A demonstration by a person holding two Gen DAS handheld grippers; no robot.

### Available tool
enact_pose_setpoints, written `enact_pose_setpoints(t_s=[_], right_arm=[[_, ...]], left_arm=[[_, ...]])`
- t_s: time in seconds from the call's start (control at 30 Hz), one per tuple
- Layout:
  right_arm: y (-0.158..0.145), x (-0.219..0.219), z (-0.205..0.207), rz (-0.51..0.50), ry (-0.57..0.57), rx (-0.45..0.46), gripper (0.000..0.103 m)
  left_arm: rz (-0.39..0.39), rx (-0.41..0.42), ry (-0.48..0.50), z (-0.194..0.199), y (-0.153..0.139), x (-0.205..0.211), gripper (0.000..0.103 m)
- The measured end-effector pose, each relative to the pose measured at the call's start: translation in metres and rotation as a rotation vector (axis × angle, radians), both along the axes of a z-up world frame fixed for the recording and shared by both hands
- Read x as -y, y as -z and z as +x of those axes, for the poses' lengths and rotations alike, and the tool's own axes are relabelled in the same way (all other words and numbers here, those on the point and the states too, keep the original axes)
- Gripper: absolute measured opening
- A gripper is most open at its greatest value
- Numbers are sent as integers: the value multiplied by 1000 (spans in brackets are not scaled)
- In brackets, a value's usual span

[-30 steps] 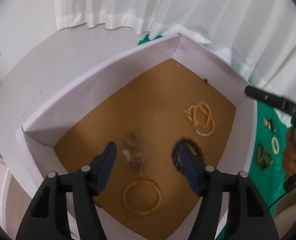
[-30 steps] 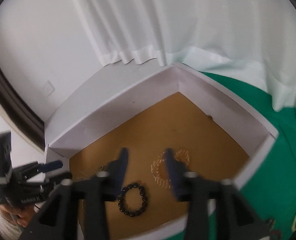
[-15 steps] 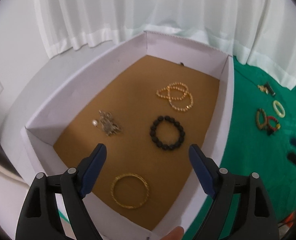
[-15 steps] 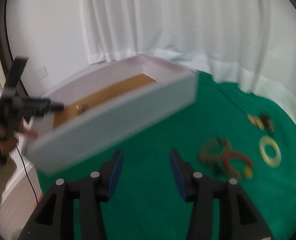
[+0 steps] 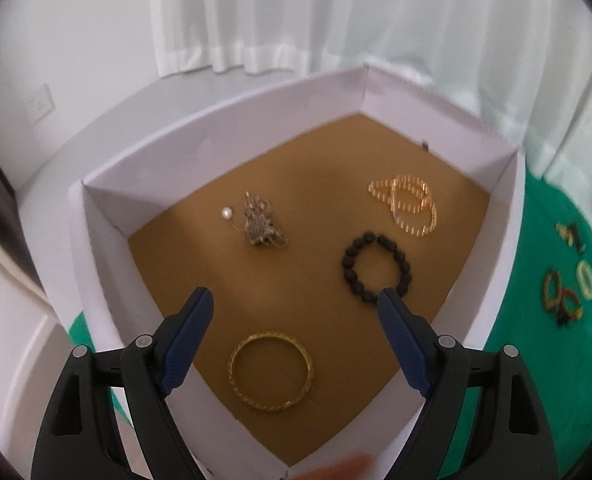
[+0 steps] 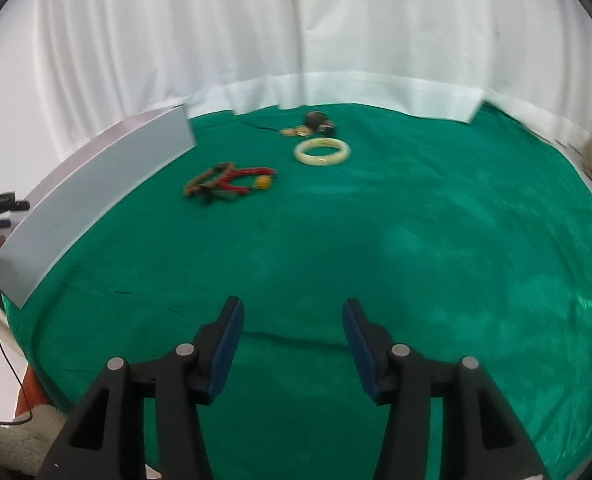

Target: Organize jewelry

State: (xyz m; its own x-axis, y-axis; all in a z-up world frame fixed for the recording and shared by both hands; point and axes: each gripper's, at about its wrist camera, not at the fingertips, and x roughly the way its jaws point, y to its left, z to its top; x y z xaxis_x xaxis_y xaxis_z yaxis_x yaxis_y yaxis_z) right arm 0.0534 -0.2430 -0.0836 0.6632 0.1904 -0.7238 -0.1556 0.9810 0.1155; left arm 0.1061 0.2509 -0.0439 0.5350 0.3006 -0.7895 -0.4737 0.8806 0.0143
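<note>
The left gripper (image 5: 294, 300) is hovering over the shallow white cardboard box with a brown floor (image 5: 96, 240), its blue-padded jaws spread wide and gripping nothing. Inside the box, going left to right, a small silver filigree ornament with a white pearl (image 5: 260, 220) is lying toward the left wall, a plain gold bangle (image 5: 270, 371) is resting near the front corner between the jaws, a bracelet of round black beads (image 5: 377, 267) is sitting just beyond the right pad, and a looped strand of gold beads (image 5: 408, 204) is lying farther back. The right gripper (image 6: 292, 314) is hanging over the bare green cloth (image 6: 415, 260) covering the table, its jaws opening with nothing between them. Ahead of it, beside the box's outer wall (image 6: 96, 192), a tangle of red, brown and yellow beaded bracelets (image 6: 232, 180) is lying on the cloth, then a pale cream bangle (image 6: 323, 151), and behind that a small dark and gold cluster (image 6: 311, 124) too blurred to identify.
</note>
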Motion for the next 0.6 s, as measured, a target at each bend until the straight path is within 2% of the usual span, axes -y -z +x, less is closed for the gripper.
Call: enact_pose_setpoints(t_s=[0.07,0.2,0.27,0.4,0.6], right_arm=[[3,6,-5,10,22,8,62],[7,9,-7,30,30,14,62],[9,11,-8,31,33,11,62],[11,10,-11,24,47,17,62],[15,9,-15,2,54,19,62]], left_arm=[[47,0,-1,1,-1,7,85],[90,-92,76,12,12,21,85],[127,-91,86,11,11,28,85],[90,-91,119,3,10,42,85],[104,-68,135,-12,5,63,85]])
